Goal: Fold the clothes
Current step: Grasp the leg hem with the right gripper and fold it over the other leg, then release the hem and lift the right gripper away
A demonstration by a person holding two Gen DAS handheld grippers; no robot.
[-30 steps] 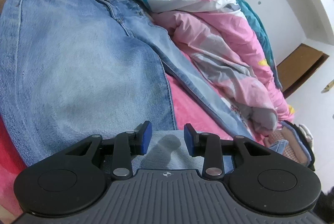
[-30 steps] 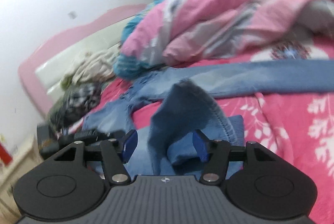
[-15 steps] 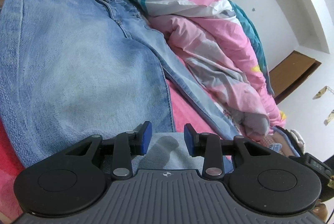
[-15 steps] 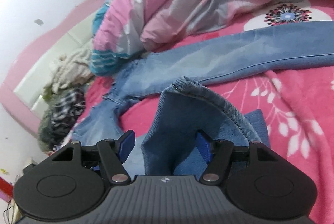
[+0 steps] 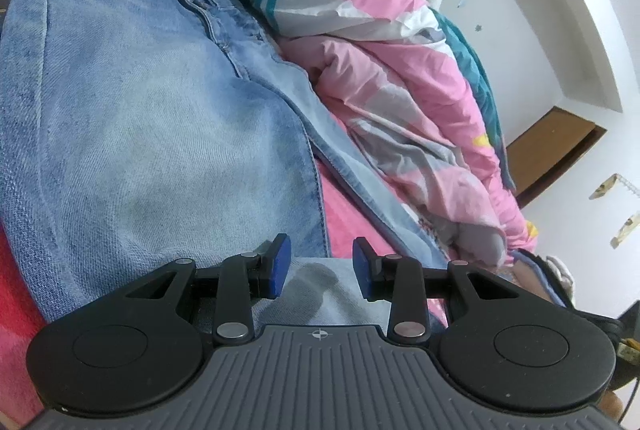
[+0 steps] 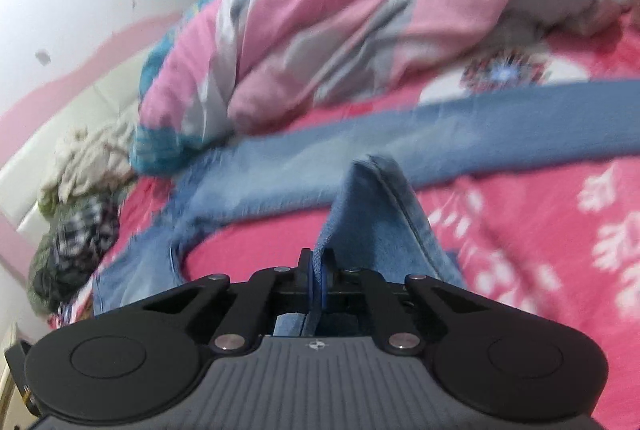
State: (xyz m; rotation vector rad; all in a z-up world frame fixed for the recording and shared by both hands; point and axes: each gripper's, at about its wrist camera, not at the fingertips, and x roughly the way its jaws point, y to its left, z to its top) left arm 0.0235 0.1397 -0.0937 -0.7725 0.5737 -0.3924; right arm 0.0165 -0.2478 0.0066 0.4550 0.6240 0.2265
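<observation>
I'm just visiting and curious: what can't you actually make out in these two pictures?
- Left view: whether the left gripper touches the jeans; its own body hides the cloth below.
- Right view: motion blur smears the quilt and clothes pile.
- Right view: the right gripper hides the pinched jeans hem.

Our left tool (image 5: pixel 321 266) and right tool (image 6: pixel 316 278) each show a ribbed grey base, black linkage arms, silver screws, round black discs and blue pads.

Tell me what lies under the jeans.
The jeans lie on a pink floral bedsheet, visible around them. Whatever is beneath the denim itself is covered.
</observation>
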